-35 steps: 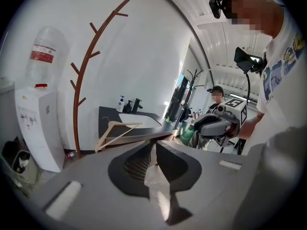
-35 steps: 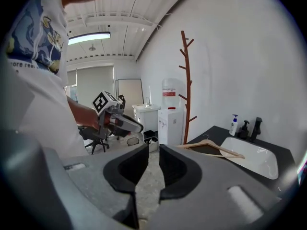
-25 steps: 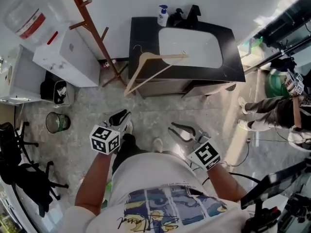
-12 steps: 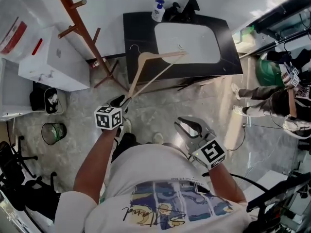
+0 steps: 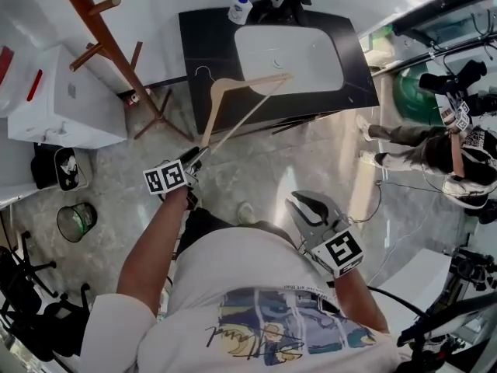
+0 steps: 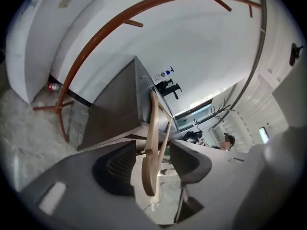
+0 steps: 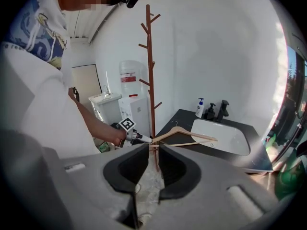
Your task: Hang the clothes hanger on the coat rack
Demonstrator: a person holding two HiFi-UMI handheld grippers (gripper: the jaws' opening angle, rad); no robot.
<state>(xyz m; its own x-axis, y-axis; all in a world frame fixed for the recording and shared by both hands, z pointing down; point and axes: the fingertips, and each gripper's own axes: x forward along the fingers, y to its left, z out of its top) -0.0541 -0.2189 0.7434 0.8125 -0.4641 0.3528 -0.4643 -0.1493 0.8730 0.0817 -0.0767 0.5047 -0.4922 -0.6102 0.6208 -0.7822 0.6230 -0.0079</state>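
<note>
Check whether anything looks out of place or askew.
The light wooden clothes hanger lies askew on the black sink counter; its lower end juts past the edge, between the jaws of the left gripper, which have just been opening.

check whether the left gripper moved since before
Yes, the left gripper moved toward the black sink counter; its jaws, just opened, flank the pale wooden clothes hanger.

Smooth pale wood hanger (image 5: 248, 81) — glossy black countertop (image 5: 206, 45), red-brown wooden coat rack (image 5: 101, 33)
</note>
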